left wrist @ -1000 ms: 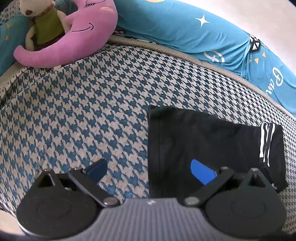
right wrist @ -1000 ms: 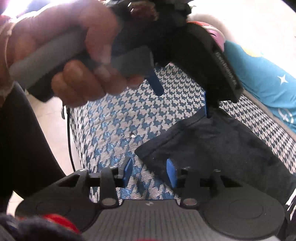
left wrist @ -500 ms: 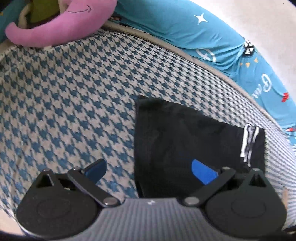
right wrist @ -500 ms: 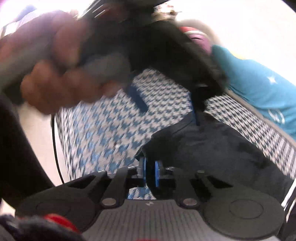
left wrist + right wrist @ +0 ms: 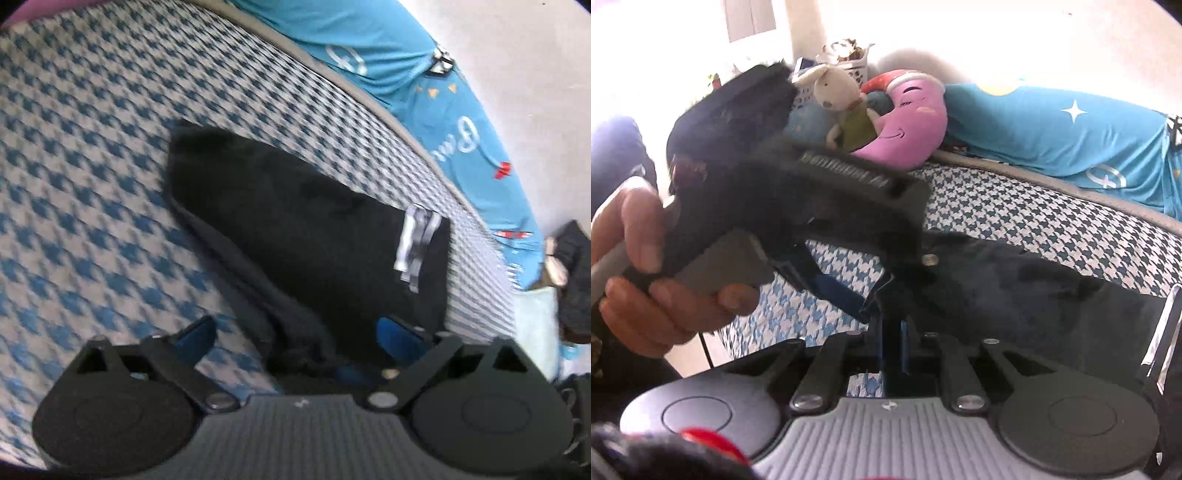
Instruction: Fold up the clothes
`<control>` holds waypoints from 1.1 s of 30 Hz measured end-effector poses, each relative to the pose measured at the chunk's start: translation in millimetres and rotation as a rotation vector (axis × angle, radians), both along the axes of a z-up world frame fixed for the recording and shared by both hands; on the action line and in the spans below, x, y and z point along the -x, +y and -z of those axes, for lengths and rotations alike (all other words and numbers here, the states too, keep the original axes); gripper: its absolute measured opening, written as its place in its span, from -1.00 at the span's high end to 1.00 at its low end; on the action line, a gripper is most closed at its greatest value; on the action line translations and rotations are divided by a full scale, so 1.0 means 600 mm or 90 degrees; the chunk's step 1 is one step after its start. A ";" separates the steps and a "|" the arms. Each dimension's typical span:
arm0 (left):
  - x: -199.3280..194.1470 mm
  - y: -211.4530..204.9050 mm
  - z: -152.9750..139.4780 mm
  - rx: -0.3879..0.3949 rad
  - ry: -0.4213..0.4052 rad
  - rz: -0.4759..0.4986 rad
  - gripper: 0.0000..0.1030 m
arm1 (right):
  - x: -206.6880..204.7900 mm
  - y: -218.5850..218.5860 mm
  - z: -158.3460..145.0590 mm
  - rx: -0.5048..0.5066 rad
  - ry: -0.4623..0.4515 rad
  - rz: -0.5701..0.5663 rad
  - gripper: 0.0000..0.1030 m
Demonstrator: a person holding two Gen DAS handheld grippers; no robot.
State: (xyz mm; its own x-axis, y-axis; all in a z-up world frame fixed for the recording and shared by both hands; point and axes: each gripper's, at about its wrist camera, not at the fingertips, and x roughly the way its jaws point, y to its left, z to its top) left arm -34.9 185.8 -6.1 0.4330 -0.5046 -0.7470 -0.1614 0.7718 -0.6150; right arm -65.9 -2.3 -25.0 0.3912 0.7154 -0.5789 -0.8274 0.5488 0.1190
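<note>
**Corner of black garment pinched, second gripper spread over its near edge**

Left wrist view: black garment [image 5: 314, 236] lies on the houndstooth mattress [image 5: 92, 166], toward its far edge, white side stripes [image 5: 415, 247] at the right end; near edge bunched and lifted toward the camera; frame blurred. Left gripper [image 5: 295, 334] spread wide, one blue pad [image 5: 195, 332] over bare mattress, the other over the black cloth; nothing clasped; whether the pads touch the fabric cannot be told. Teal bedding [image 5: 406, 66] runs along the far edge.

Right wrist view: right gripper [image 5: 892, 345] clenched, blue pads [image 5: 904, 343] nearly together on a fold of the black garment's [image 5: 1034, 295] near-left corner; cloth rises from the mattress into the pinch, likely so the corner can be carried over for a fold. Left gripper [image 5: 846, 295] crosses the frame, held by a hand [image 5: 657, 280], its blue fingers pointing down at the same corner, probably to take a second hold. Pink moon plush [image 5: 908, 122] and rabbit toy [image 5: 842, 99] sit at the far-left corner.
</note>
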 end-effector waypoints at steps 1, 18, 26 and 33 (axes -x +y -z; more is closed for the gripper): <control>0.000 -0.003 -0.001 0.010 -0.003 0.007 -0.70 | 0.005 0.000 -0.002 0.007 -0.003 -0.003 0.78; 0.001 -0.007 -0.010 0.005 -0.003 0.008 -0.69 | 0.016 0.056 0.035 0.085 -0.097 -0.018 0.30; -0.012 0.017 -0.008 -0.034 -0.001 -0.027 -0.81 | 0.000 0.056 0.036 0.088 -0.108 0.011 0.89; -0.064 0.059 0.020 -0.038 0.012 -0.083 -0.83 | 0.005 0.041 0.015 0.064 -0.117 0.020 0.89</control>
